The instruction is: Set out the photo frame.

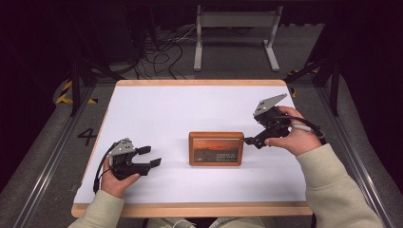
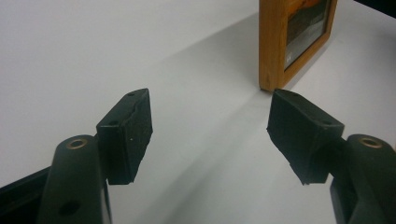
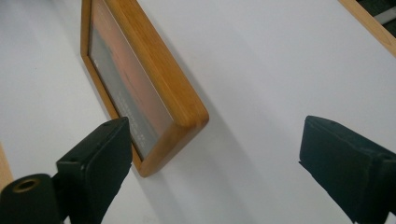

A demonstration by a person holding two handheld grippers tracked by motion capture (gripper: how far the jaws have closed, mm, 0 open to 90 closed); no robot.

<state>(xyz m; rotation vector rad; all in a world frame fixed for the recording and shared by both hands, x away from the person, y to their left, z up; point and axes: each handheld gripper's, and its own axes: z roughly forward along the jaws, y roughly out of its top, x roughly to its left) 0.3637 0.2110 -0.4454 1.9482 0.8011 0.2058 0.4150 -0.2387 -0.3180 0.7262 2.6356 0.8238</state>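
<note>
The wooden picture frame (image 1: 216, 148) stands upright near the middle of the white table top (image 1: 190, 109), its front facing the person; behind its glass sits a print of an orange sunset sky over dark ground, with a line of small pale lettering too fine to read; nothing else is held in it. In the high view the left gripper (image 1: 151, 156) rests low at the near left, held in the left hand (image 1: 116, 179), its jaws spread wide with nothing between them and well apart from the frame; in the left gripper view the frame's near corner (image 2: 271, 70) stands just beyond the right-hand jaw, apart from it. The right gripper (image 1: 250, 141) sits just beside the frame's right edge, held in the right hand (image 1: 292, 137) with its grey plate tilted upward; its jaws stand apart and grip nothing; in the right gripper view the frame's rounded corner (image 3: 187, 116) lies ahead of the gap, nearer the left-hand jaw, and whether that jaw touches the wood I cannot tell. Bare white surface lies open on every side of the frame: a broad stretch behind it toward the far wooden rim (image 1: 199, 82), a narrower band in front toward the near rim, and free space to its left.
</note>
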